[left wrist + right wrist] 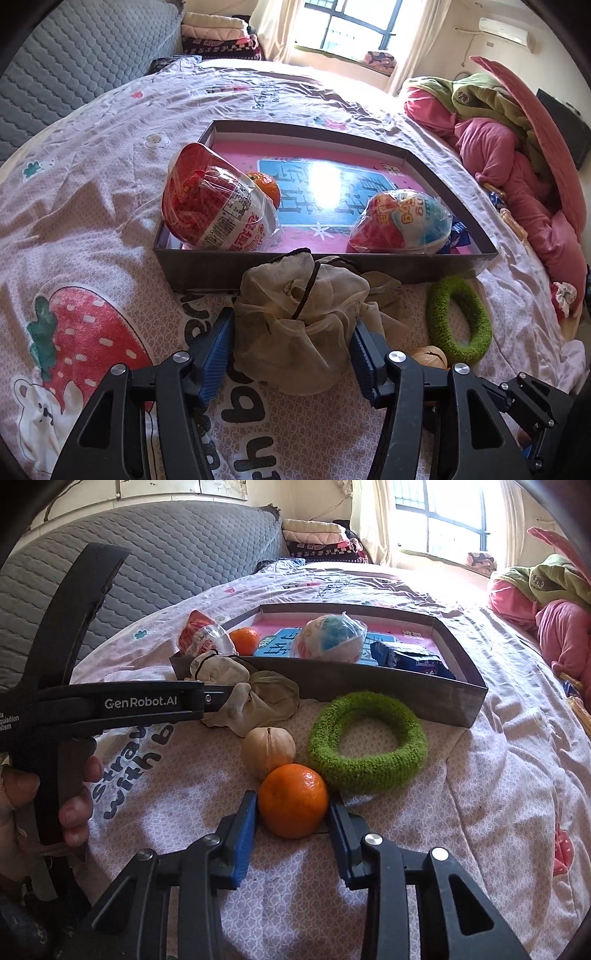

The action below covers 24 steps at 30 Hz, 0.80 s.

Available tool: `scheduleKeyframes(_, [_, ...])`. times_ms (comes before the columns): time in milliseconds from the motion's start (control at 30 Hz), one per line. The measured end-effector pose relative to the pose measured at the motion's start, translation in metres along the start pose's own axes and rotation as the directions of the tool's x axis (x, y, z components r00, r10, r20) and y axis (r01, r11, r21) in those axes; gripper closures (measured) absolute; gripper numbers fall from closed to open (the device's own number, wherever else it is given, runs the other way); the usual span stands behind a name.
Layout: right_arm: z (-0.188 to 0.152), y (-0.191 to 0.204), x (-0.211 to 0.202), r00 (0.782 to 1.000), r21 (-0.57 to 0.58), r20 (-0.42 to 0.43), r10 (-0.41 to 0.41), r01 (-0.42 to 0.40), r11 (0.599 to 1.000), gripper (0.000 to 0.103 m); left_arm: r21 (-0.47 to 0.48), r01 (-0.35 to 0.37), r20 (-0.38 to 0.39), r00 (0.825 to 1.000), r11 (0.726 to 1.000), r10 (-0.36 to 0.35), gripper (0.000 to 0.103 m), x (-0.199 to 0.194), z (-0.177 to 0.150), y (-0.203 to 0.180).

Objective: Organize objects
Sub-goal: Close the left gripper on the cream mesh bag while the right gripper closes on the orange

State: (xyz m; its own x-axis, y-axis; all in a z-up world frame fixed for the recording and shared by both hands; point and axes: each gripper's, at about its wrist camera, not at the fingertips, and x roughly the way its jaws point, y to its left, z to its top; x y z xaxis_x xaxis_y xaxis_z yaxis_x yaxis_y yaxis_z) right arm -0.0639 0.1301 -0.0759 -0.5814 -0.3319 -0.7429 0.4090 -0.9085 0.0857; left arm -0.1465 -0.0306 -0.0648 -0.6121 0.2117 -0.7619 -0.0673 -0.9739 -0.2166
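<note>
A shallow grey box (207, 266) with a pink floor lies on the bed; it also shows in the right wrist view (388, 690). In it are a red-white snack cup (218, 199), an orange (266, 186), a blue-red wrapped ball (402, 223) and a blue packet (410, 657). My left gripper (291, 332) is open, its pads on either side of a beige mesh drawstring pouch (303, 317) lying before the box. My right gripper (291, 816) is open, its pads on either side of an orange (293, 799) resting on the sheet.
A green knitted ring (365, 738) and a pale walnut-like ball (267, 751) lie between the orange and the box. Pink and green bedding (509, 147) is piled at the right. A grey quilted headboard (159, 554) stands at the left. The left gripper's body (110, 701) crosses the right wrist view.
</note>
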Motion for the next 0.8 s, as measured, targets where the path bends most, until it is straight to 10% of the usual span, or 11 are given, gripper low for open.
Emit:
scheduleKeyframes(267, [0.001,-0.003,-0.006,1.000,0.010,0.014,0.017,-0.017,1.000,0.066,-0.040,0.098,-0.006,0.995,0.994,-0.099,0.077,-0.008,-0.005,0.001])
scheduleKeyframes(800, [0.003,-0.002,-0.032,0.994,0.000,0.108,0.033,-0.033,0.999,0.066,0.003,0.068,0.056,0.996,0.998,-0.068,0.079,-0.058,-0.011,-0.016])
